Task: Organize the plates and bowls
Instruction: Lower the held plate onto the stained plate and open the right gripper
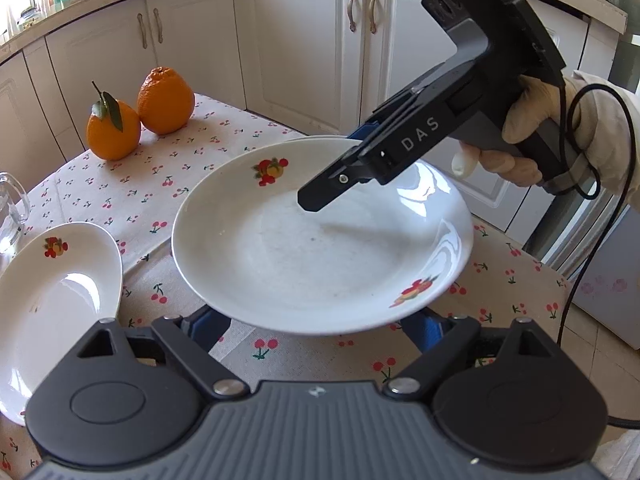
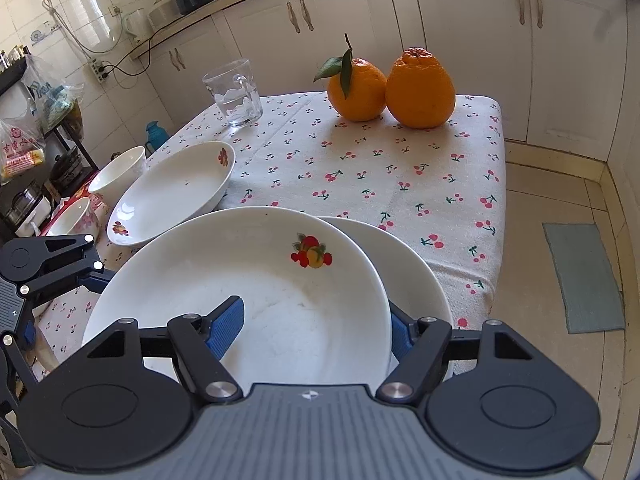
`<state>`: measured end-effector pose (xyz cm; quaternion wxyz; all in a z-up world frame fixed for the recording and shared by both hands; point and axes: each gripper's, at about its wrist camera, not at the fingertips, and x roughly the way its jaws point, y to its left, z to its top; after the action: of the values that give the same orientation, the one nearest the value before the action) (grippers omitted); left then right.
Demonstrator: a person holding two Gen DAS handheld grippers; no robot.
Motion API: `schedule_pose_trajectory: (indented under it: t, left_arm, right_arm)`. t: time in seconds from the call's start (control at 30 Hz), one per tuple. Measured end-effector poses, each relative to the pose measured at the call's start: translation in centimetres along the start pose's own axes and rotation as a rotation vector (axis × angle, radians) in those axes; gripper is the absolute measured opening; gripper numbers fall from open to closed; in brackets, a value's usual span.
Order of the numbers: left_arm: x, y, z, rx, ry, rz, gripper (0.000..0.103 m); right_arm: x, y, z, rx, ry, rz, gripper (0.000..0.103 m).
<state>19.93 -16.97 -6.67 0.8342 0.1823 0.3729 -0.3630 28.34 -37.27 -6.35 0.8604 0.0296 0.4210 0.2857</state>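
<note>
A white round plate (image 1: 320,248) with fruit prints is held tilted above the cherry-print table. My right gripper (image 2: 316,326) is shut on this plate (image 2: 248,288)'s rim, one blue finger (image 2: 226,326) inside it and the other behind. It also shows in the left wrist view (image 1: 332,184) at the plate's far edge. My left gripper (image 1: 316,330) is open, its fingers (image 1: 420,330) spread below the plate's near edge. A second white plate (image 2: 408,264) lies under the held one. An oval white dish (image 2: 172,200) lies to the left and shows in the left wrist view (image 1: 52,300).
Two oranges (image 2: 392,84) sit at the table's far edge. A glass mug (image 2: 236,92) stands at the back left. Two white bowls (image 2: 120,172) sit left of the oval dish. White cabinets (image 1: 280,40) stand behind; the table edge (image 2: 496,240) drops to the floor on the right.
</note>
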Motion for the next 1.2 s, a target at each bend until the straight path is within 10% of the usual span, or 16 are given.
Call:
schedule_pose_trajectory:
  t: [1.2]
  left_arm:
    - [0.6, 0.3, -0.1, 0.037, -0.012, -0.024, 0.092]
  right_arm:
    - [-4.4, 0.7, -2.9, 0.059, -0.019, -0.083, 0.079]
